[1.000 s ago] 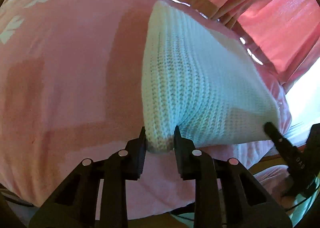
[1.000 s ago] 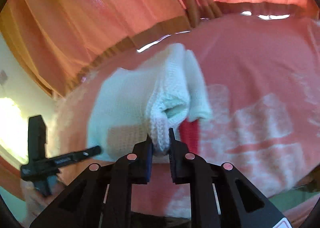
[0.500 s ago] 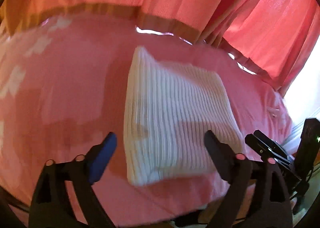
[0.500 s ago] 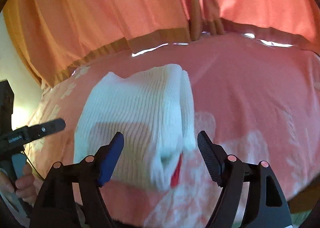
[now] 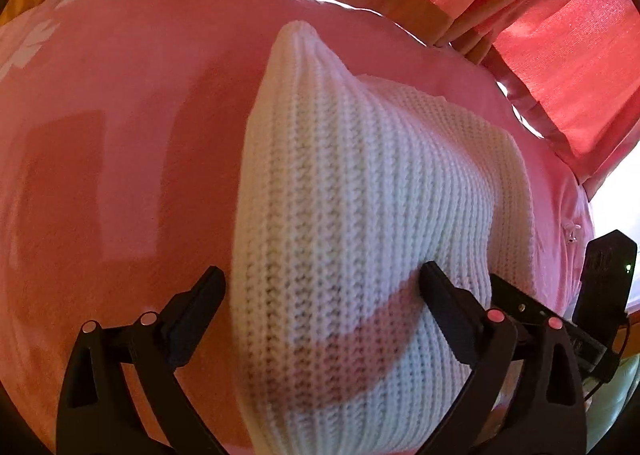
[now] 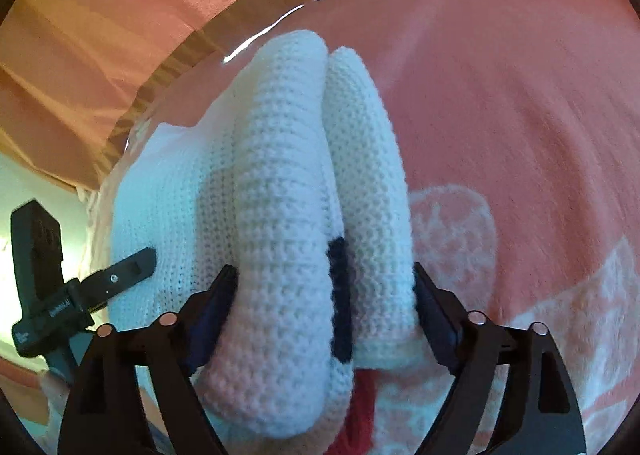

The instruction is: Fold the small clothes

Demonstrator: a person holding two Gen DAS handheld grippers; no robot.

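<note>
The left gripper (image 5: 322,287) is showing two matte black fingers (image 5: 196,311), each widening toward a forked, triangular frame with open cut-outs; round metallic screw heads are sitting in pairs on each frame. The right gripper (image 6: 324,295) is displaying the same black construction, with dark blue pads (image 6: 212,311) lining the inner faces of its fingers and silver screw heads on top. Seen from the side in the right wrist view, the left gripper is presenting a slim black bar bearing small white lettering, too small to read, and a boxy black block mounted crosswise behind it.
</note>
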